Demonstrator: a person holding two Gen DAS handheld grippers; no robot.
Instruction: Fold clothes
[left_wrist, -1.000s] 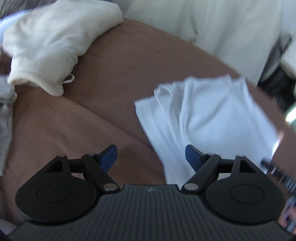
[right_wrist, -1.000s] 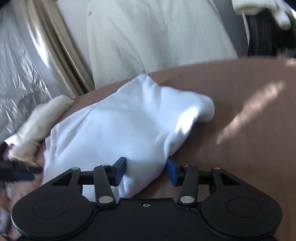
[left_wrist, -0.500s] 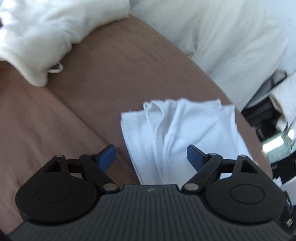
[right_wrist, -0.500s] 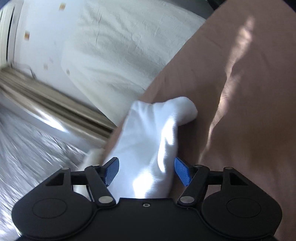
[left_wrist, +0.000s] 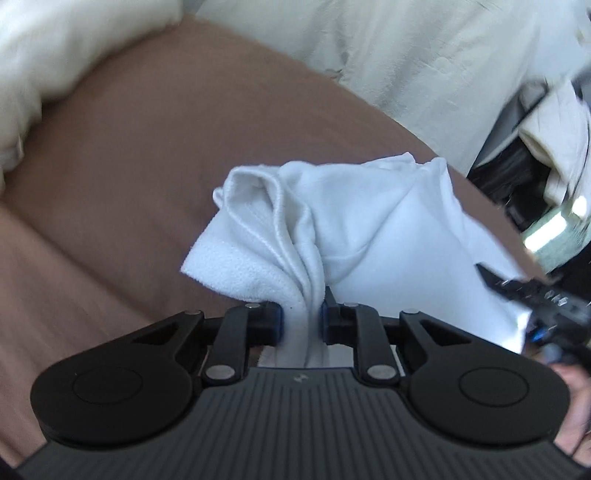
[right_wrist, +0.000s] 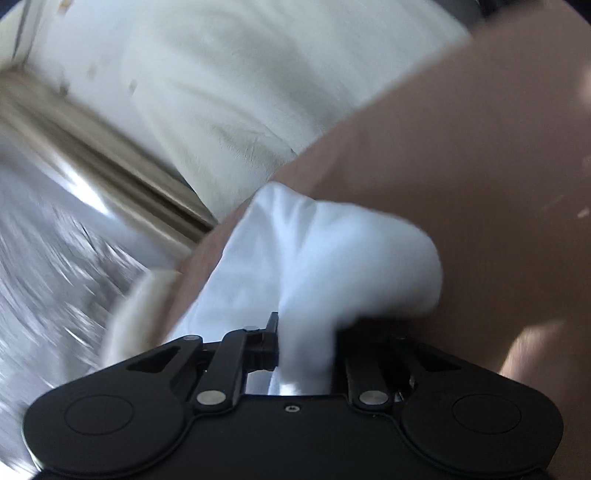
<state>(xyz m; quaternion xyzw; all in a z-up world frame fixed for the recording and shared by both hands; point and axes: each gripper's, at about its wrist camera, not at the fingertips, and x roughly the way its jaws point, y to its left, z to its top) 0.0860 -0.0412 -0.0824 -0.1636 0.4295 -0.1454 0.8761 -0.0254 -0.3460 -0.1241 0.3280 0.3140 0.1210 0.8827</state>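
Both grippers are clamping the same white garment (left_wrist: 369, 229) right now. The left gripper (left_wrist: 302, 319) is pinching a bunched, hemmed edge of it, fingers nearly closed with folds squeezed between them. The rest of the cloth is spreading out ahead of that gripper over the brown bed cover (left_wrist: 129, 147). The right gripper (right_wrist: 306, 350) is gripping a thick fold too, and the garment is bulging forward from its fingers, though that view is pretty blurry
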